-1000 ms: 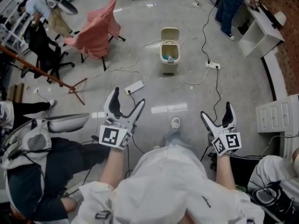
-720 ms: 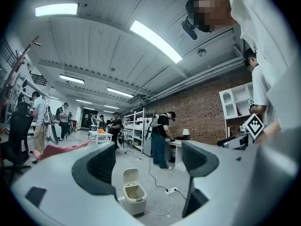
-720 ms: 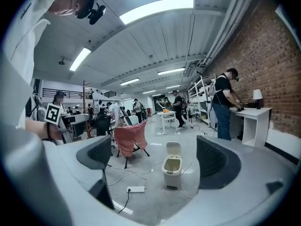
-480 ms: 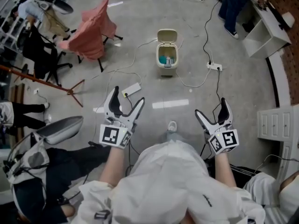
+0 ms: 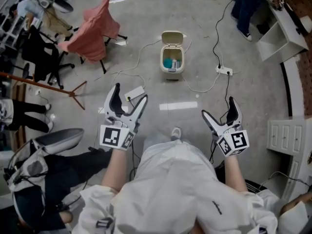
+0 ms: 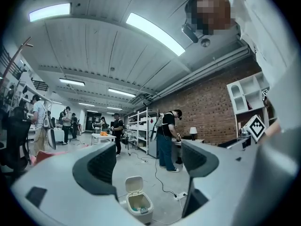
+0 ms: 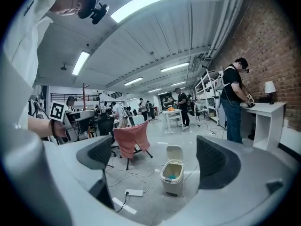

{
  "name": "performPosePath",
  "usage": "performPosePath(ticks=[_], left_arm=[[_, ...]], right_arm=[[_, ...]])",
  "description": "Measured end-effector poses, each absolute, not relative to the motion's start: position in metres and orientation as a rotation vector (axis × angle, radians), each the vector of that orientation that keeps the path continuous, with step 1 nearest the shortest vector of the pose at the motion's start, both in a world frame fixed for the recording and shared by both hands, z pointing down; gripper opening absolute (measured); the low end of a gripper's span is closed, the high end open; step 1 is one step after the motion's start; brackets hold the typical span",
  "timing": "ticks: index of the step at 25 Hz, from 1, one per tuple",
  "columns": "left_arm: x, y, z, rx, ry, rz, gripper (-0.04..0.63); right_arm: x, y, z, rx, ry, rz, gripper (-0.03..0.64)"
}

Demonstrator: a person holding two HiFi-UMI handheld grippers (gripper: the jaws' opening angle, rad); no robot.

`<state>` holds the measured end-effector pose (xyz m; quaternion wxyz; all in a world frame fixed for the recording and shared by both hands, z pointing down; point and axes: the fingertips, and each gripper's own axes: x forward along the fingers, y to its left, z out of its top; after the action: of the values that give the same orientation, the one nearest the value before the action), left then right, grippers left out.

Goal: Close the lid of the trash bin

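A small cream trash bin [image 5: 171, 60] stands on the grey floor ahead of me, its lid [image 5: 173, 37] tipped up and back, with blue and dark rubbish showing inside. The same trash bin [image 6: 139, 205] appears low between the jaws in the left gripper view, and the trash bin [image 7: 172, 175] sits between the jaws in the right gripper view. My left gripper [image 5: 126, 100] is open and empty, well short of the bin. My right gripper [image 5: 220, 109] is open and empty too, off to the bin's right and nearer me.
Cables and a white power strip [image 5: 134, 92] lie on the floor between me and the bin; another power strip [image 5: 224, 70] lies to its right. A chair draped in pink cloth [image 5: 92, 30] stands at the left. White cabinets [image 5: 280, 135] line the right. People stand around.
I have walked forward: the bin sits lower and closer in the head view. Both grippers stay open, held out in front of me.
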<state>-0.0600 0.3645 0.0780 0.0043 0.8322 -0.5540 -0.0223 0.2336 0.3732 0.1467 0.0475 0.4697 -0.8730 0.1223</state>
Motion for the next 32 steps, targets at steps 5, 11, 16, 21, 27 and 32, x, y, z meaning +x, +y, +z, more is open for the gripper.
performPosePath(ticks=[5,11,16,21,27,32], left_arm=[[-0.055,0.342,0.079,2.617,-1.72,-0.069,0.42],[-0.056,0.297,0.088,2.631,-1.683,-0.112,0.42],[-0.075,0.233,0.101,2.633,-1.659,-0.121,0.42],[-0.088,0.159,0.108,2.64,-1.635,-0.105,0.42],[-0.112,0.073,0.127,2.64,-1.579,-0.063,0.42],[-0.13,0.011,0.159,2.636,-1.518,-0.028,0.419]], right_arm=[[0.237,0.351,0.145,1.441,-2.666,0.365,0.552],[0.233,0.317,0.151,1.467,-2.661,0.353,0.552],[0.211,0.261,0.153,1.477,-2.645,0.33,0.552],[0.195,0.193,0.153,1.487,-2.641,0.315,0.552],[0.162,0.108,0.158,1.472,-2.618,0.32,0.551],[0.131,0.052,0.181,1.45,-2.58,0.332,0.551]])
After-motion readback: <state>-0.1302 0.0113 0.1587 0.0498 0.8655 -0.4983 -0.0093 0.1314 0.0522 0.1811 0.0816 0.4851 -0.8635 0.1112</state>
